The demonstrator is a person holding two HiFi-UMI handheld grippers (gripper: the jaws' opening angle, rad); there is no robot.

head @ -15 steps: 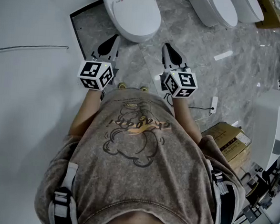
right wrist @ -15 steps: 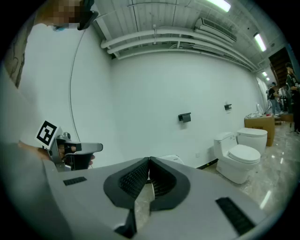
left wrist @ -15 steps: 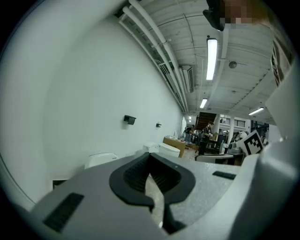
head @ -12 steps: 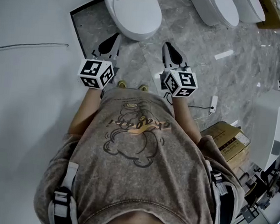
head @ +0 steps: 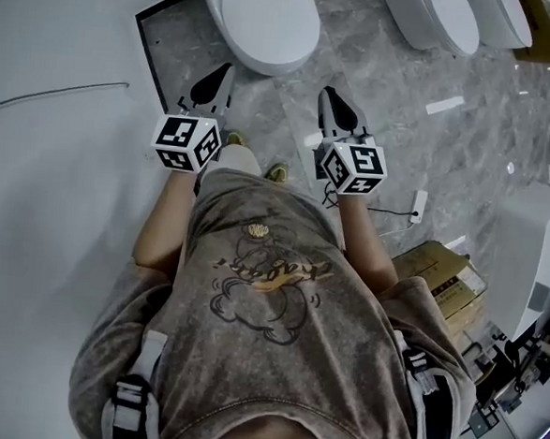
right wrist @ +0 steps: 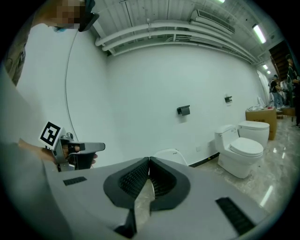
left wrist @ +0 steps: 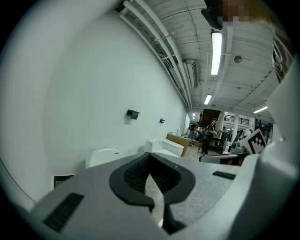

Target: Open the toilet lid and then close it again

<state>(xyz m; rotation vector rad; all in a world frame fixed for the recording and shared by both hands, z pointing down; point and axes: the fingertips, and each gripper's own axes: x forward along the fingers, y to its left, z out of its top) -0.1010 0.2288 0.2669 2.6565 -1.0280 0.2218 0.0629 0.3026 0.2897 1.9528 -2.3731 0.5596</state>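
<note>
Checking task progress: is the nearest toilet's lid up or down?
Down. In the head view the toilet lid lies flat, a smooth unbroken white oval.

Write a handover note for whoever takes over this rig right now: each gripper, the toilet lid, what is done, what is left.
Left gripper: shut, empty, held out in front, short of the lid.
Right gripper: shut, empty, alongside the left one, also clear of the lid.
Lid: down, straight ahead on the floor.
Done: cannot tell whether it has been opened and closed already; neither gripper touches it.
Left: if not yet opened, step closer, lift the lid, then lower it again.
</note>
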